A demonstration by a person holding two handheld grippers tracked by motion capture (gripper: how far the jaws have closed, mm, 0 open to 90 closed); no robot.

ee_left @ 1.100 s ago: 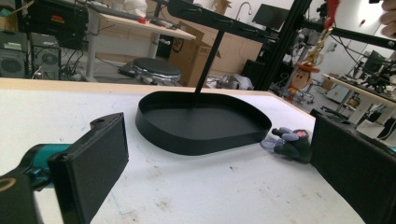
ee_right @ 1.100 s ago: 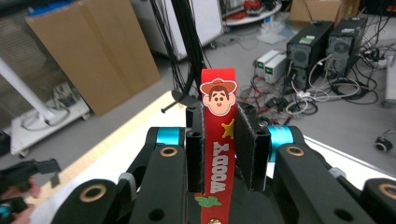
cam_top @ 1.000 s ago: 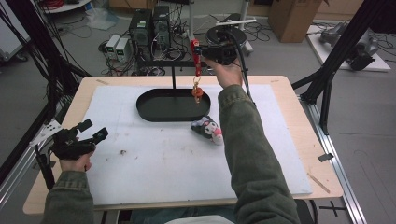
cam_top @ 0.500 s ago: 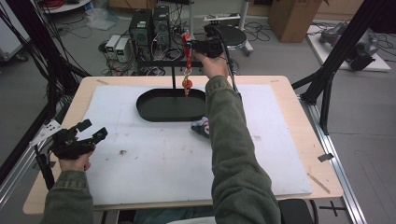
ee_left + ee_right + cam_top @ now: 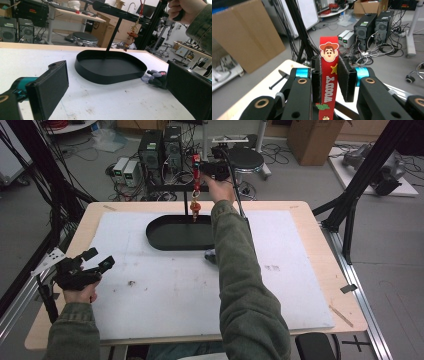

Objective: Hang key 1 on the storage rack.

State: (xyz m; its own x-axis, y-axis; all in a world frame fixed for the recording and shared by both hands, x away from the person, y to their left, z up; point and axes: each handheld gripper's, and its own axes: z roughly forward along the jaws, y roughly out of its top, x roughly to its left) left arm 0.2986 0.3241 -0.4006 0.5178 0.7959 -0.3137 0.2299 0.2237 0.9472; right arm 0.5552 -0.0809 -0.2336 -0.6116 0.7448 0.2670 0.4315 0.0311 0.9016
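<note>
- Tray (image 5: 165, 239): black, oval, low wall, on the white mat (image 5: 150, 310) toward the far side of the table (image 5: 310, 212). Nothing lies in it; bare floor in the left gripper view (image 5: 110, 67).
- Stand: black post (image 5: 113, 32) rises from the tray's far edge, with a crossbar (image 5: 117, 11) on top.
- Right gripper (image 5: 197, 170): held up past the far edge of the table, near the top of the stand. Jaws clenched on a red strap (image 5: 328, 82) printed "WOODY" with a cowboy face at the top; pads press it from both sides.
- Strap hangs down from the jaws; a small cowboy figure (image 5: 195, 208) dangles on it by a chain, over the tray's far edge. It is also seen in the left gripper view (image 5: 131, 37), beside the post, not touching the tray floor.
- Left gripper (image 5: 97, 261): near the left edge of the table, on the mat side, pointing at the tray. Jaws released, wide apart, nothing between the pads (image 5: 52, 87).
- Second small toy (image 5: 156, 76): grey and black with a pink bit, lies on the mat just outside the tray's near wall; partly hidden by the sleeve (image 5: 240, 285) in the high view.
</note>
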